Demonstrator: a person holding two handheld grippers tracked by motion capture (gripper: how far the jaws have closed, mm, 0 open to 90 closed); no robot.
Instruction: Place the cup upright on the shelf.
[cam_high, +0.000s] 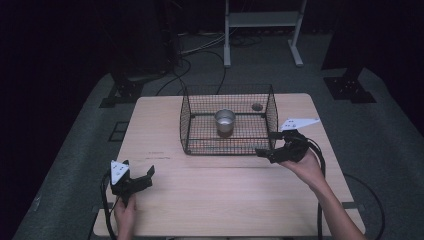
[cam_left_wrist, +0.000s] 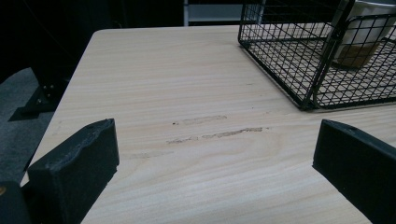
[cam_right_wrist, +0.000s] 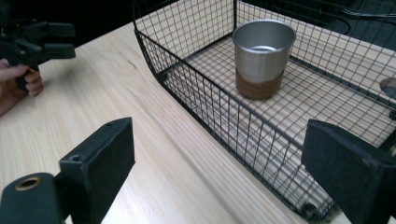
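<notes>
A black wire basket (cam_high: 185, 121) stands on the far middle of the light wooden table (cam_high: 225, 192). A steel cup (cam_high: 225, 120) with a brown base stands upright inside it. My right gripper (cam_high: 266, 144) is open just outside the basket's near right corner, and in its own view (cam_right_wrist: 224, 168) its jaws stand wide apart before the basket's wall (cam_right_wrist: 224, 116) and the cup (cam_right_wrist: 262, 56). My left gripper (cam_high: 137, 171) is open and empty near the table's front left, over bare wood (cam_left_wrist: 215, 158), with the basket (cam_left_wrist: 299, 60) far to its upper right.
A small round dark spot (cam_high: 257, 106) lies on the table behind the basket. Past the table, white stand legs (cam_high: 262, 20), black stand bases (cam_high: 350, 87) and cables (cam_high: 200, 55) sit on the grey floor. Bare wood spans the table's front.
</notes>
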